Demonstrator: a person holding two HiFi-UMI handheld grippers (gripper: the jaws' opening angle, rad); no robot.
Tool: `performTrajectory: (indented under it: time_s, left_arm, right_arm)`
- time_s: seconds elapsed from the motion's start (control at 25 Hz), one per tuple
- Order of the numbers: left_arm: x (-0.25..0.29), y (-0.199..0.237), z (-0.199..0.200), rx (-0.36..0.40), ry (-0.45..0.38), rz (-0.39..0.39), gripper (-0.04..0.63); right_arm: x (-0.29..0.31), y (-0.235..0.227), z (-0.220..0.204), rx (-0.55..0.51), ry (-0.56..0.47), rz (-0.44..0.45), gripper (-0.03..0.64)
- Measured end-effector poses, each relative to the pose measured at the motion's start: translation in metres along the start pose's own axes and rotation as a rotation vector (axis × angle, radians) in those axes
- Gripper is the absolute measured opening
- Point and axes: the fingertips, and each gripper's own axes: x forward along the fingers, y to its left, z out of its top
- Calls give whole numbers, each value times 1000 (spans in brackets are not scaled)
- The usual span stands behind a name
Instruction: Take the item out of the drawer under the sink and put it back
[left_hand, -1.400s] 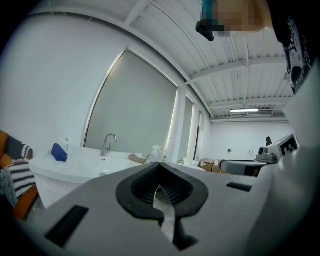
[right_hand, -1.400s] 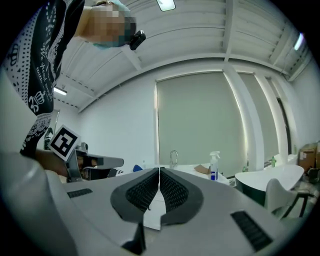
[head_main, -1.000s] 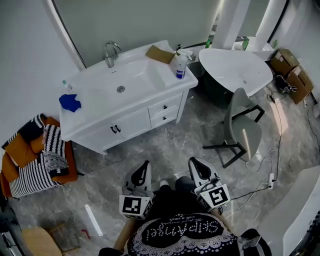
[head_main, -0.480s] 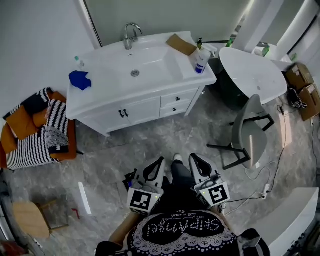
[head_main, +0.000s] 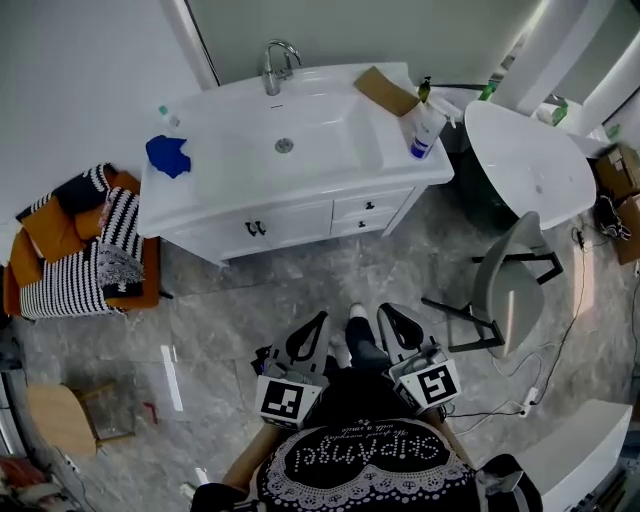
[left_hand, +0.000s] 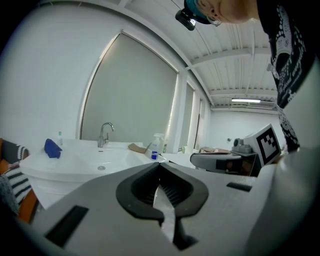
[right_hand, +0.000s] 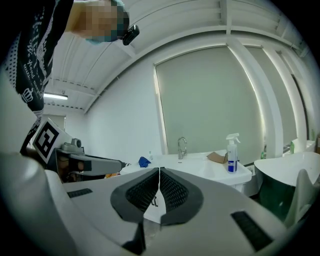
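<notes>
Item itself not visible: the two drawers (head_main: 365, 206) under the sink (head_main: 285, 145) are both shut. They sit at the right end of the white vanity (head_main: 200, 235) front, next to a closed pair of doors (head_main: 255, 228). Well apart from them, across open floor (head_main: 230, 320), the left gripper (head_main: 321, 317) and right gripper (head_main: 384, 311) are side by side close to the person's body, both pointing toward the vanity. Each has its jaws closed together w/ nothing between them, per both gripper views.

Countertop:
- faucet (head_main: 278, 62) at centre of back edge
- blue cloth (head_main: 167, 155) at left end, w/ a small bottle (head_main: 167, 115) behind it near the back left corner
- spray bottle (head_main: 424, 130) at front right corner
- flat cardboard piece (head_main: 386, 91) at back right corner

Room: grey marble-look floor. Grey chair (head_main: 505, 285) to the right of the vanity, beside a white oval top (head_main: 525, 165) (table or tub, hard to say). Striped cushions (head_main: 75, 275) on an orange seat by the left wall. Cardboard boxes (head_main: 622, 185) at far right.
</notes>
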Motion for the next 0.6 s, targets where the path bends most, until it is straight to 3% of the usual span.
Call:
performTrajectory:
  time_s: [0.32,0.6]
  left_arm:
    - [56,6,18,-70,-26,81,5]
    - [91,-3,29,-70,-27,131,5]
  right_arm:
    - [21,-58,12,-11,21,37,20]
    - [30,-95,25,-12,-31,79,20]
